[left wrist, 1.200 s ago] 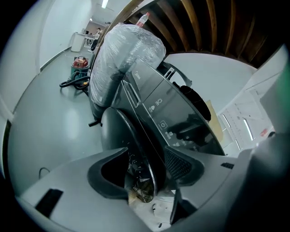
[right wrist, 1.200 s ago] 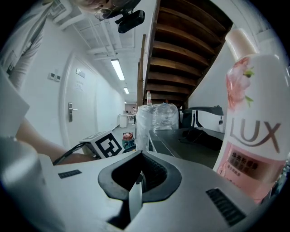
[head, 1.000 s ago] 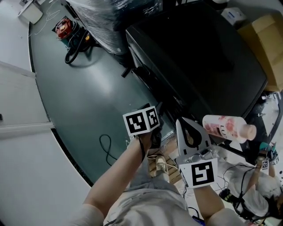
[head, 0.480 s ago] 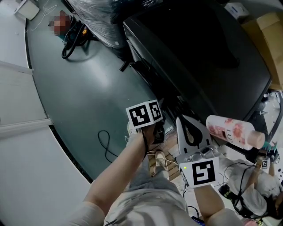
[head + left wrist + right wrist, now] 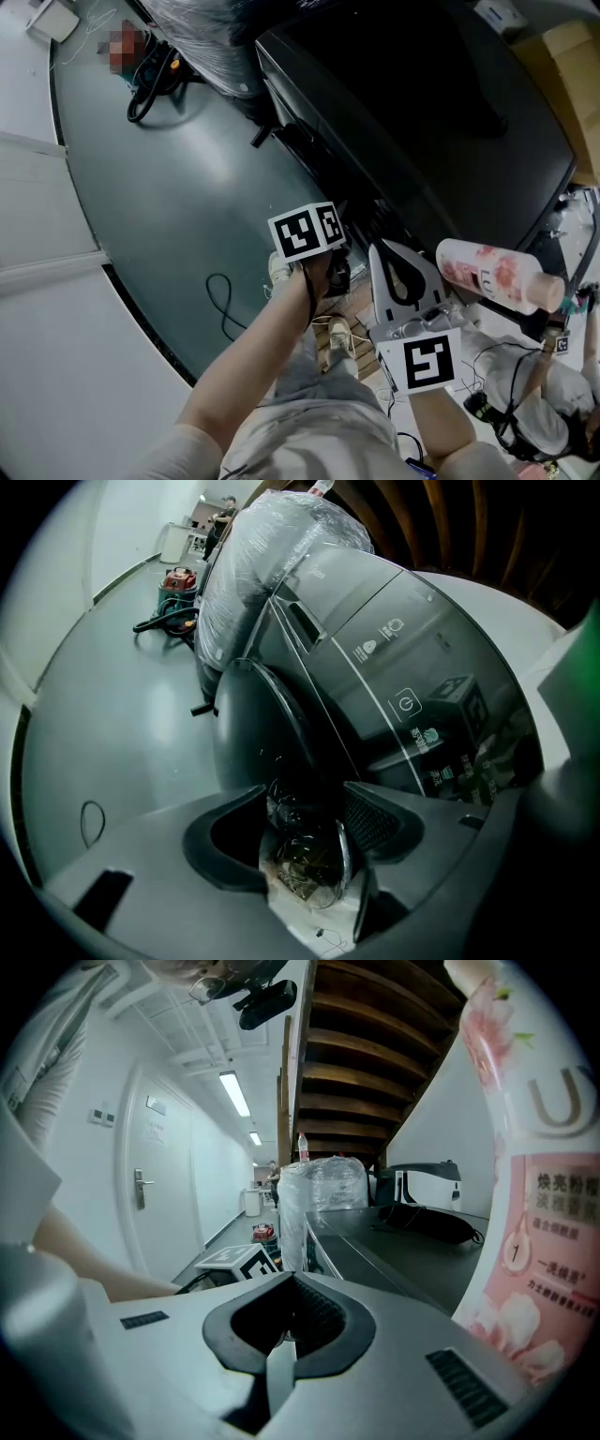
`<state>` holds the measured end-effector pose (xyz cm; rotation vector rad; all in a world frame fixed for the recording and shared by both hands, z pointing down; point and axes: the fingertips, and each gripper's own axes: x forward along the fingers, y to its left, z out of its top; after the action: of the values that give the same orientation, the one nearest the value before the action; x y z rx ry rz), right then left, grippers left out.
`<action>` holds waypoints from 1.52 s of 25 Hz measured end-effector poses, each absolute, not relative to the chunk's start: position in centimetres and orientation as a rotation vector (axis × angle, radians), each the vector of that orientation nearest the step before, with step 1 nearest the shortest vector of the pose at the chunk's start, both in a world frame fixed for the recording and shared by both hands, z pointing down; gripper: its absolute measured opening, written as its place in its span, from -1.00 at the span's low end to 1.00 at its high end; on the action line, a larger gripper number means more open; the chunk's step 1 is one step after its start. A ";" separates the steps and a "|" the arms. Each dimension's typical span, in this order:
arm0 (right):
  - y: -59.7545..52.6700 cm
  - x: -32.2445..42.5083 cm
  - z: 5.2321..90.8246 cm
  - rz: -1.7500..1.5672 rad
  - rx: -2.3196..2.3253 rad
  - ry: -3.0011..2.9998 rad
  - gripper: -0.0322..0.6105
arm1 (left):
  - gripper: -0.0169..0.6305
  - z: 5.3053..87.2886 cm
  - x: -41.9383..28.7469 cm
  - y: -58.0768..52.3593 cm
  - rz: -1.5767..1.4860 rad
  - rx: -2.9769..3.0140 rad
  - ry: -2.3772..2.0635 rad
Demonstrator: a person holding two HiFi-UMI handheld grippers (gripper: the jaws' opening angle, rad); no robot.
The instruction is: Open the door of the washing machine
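The left gripper (image 5: pixel 305 797), jaws just opened wide, straddles what seems the rim of the washing machine door (image 5: pixel 255 731), low on the front; an off-centre pinch could slip off.

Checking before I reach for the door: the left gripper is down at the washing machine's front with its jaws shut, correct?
Not quite. The left gripper is down at the washing machine's front, but its jaws are wide open, not shut; they have just been opening and grip nothing. The left gripper view shows it.
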<state>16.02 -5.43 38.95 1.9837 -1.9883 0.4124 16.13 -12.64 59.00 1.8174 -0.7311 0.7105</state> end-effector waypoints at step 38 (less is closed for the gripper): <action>-7.5 7.0 40.2 0.391 1.767 -2.179 -0.83 | -0.52 58.7 1.9 -15.8 0.915 2.091 -0.757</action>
<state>6.95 -7.52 40.19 1.7668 -2.1794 0.3914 1.85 -15.80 58.72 2.0914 -0.7568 0.9148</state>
